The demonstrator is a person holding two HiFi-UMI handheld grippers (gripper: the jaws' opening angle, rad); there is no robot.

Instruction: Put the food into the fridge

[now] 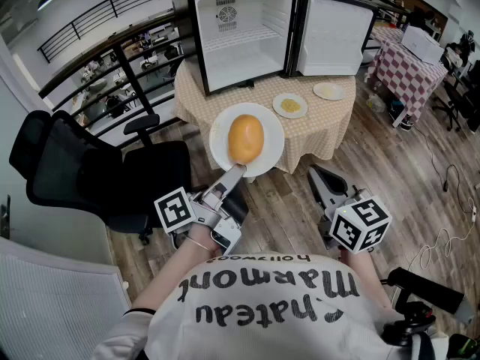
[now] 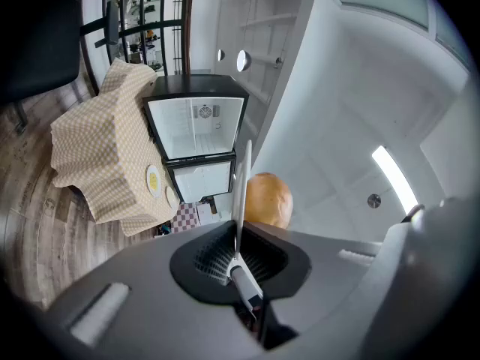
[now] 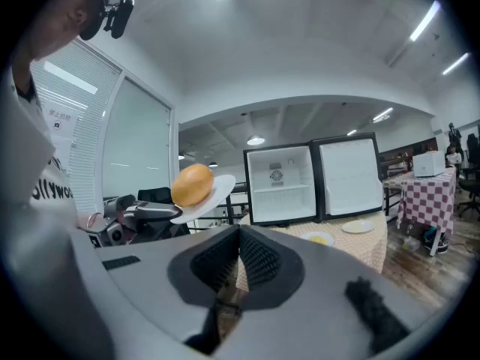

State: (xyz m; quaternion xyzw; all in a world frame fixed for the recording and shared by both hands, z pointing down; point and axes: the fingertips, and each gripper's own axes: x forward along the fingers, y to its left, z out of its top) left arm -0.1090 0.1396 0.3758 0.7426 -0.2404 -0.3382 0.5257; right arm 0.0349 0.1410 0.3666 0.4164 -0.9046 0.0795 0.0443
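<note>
1. Plate [image 1: 271, 135] with bun [image 1: 246, 138], rim clamped in left gripper [image 1: 238, 170] jaws, off desk's [image 1: 315, 126] near edge.
2. Right gripper [image 1: 316, 175] jaws together, empty.
3. Next, likely: carry it level into open fridge [image 1: 244, 36] at far edge.

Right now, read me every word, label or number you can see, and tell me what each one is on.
"Chateau Marmont": large script on the person's shirt, upside down in the head view.
"hollywood": a smaller line on the same shirt, also upside down; the right gripper view catches only "ollywoo".
Notice on the window in the right gripper view: red print, too small to read.
Nothing else legible.
</note>
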